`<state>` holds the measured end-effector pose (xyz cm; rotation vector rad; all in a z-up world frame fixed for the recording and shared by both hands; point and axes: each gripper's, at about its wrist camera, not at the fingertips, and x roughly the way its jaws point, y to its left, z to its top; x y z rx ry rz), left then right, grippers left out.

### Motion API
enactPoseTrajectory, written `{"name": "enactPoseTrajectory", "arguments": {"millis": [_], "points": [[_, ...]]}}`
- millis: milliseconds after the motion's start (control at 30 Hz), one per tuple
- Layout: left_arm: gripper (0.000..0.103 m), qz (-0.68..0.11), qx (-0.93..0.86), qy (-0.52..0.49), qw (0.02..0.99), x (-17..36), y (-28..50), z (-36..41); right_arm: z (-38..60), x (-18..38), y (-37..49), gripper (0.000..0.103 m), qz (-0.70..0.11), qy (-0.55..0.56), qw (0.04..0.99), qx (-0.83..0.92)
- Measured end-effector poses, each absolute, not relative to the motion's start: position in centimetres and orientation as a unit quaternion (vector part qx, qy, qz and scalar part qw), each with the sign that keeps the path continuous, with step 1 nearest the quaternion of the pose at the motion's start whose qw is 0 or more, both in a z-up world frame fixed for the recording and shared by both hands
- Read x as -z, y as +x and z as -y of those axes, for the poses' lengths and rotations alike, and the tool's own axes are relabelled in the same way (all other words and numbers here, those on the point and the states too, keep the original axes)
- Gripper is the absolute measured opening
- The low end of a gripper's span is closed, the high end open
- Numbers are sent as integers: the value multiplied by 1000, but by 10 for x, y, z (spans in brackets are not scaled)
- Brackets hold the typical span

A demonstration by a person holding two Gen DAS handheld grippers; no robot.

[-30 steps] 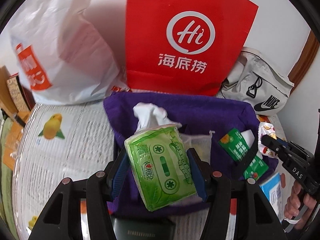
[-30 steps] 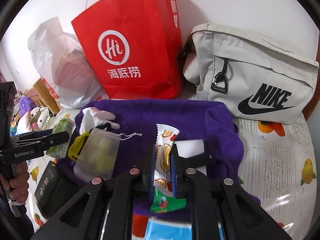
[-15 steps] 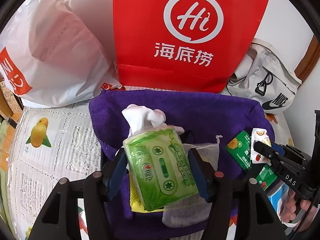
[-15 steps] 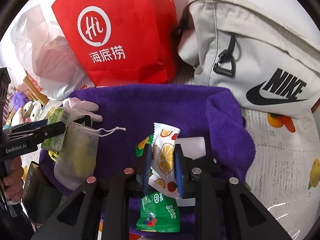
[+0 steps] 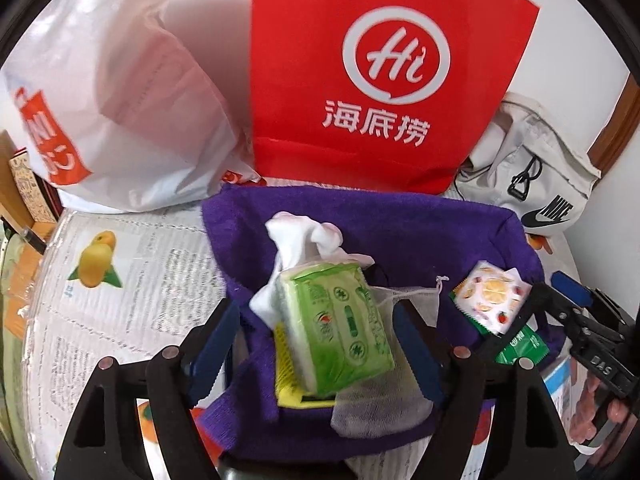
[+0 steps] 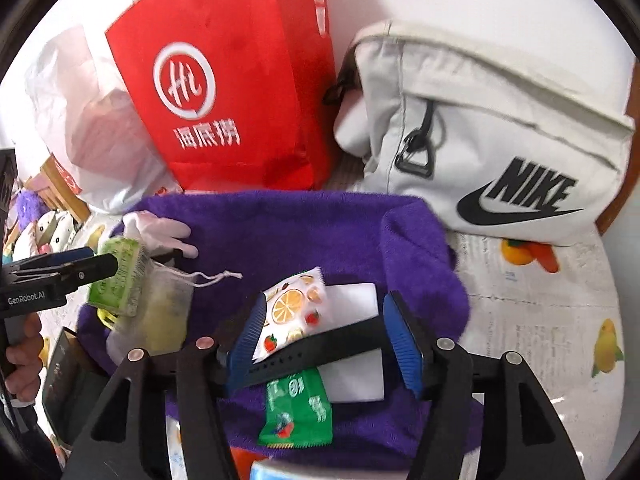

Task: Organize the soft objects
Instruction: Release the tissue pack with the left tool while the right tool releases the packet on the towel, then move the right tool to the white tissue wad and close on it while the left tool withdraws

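A purple towel (image 5: 400, 232) lies spread on the table with small items on it. The green tissue pack (image 5: 336, 328) rests on a mesh drawstring pouch (image 5: 372, 408) and a yellow item, next to a white glove (image 5: 304, 236). My left gripper (image 5: 316, 344) straddles the pack, its jaws opening, the left pad clear of it. In the right wrist view the fruit-print sachet (image 6: 292, 312) lies tipped over a black strap (image 6: 320, 348). My right gripper (image 6: 324, 340) is opening around it, the right pad well clear. A green sachet (image 6: 298, 412) lies under the strap.
A red paper bag (image 5: 380, 72) and a white plastic bag (image 5: 120, 100) stand behind the towel. A pale Nike bag (image 6: 500, 140) sits at the back right. The fruit-print tablecloth (image 5: 120, 300) shows on both sides. A white card (image 6: 356, 300) lies on the towel (image 6: 300, 232).
Both grippers have opened. The tissue pack has dropped out of the left pads onto the pouch. The fruit sachet, upright in the right pads before, has tipped over to the left.
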<state>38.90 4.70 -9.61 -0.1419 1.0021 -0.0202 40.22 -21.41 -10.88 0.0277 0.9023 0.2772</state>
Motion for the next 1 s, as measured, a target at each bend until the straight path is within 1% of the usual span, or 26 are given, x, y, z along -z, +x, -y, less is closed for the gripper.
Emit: {"name": "enactPoseTrajectory", "arguments": {"millis": [133,333,567,733,833,933,1000], "points": [[78,-462,4,-62,885,80,369,-54,218,92,373,63,-419,24,898,-128],[78,-439,-4,-64,896,58,328,-67,221,81,324,63,-421,29,898,-121],[78,-442,-9,-63,895,55,267,-74,226,77,258,63,-426,49,894,-129],[78,-443,-5,-66,894,55,227,-74,214,80,207,63,-430,42,890,-149],[78,-444,-3,-67,893,56,206,-72,197,84,175,66,-432,22,884,-178],[78,-447,-1,-67,892,59,189,-73,178,95,148,72,-433,-5,881,-191],[78,-446,0,-68,892,61,177,-76,168,107,136,73,-441,-10,875,-198]]}}
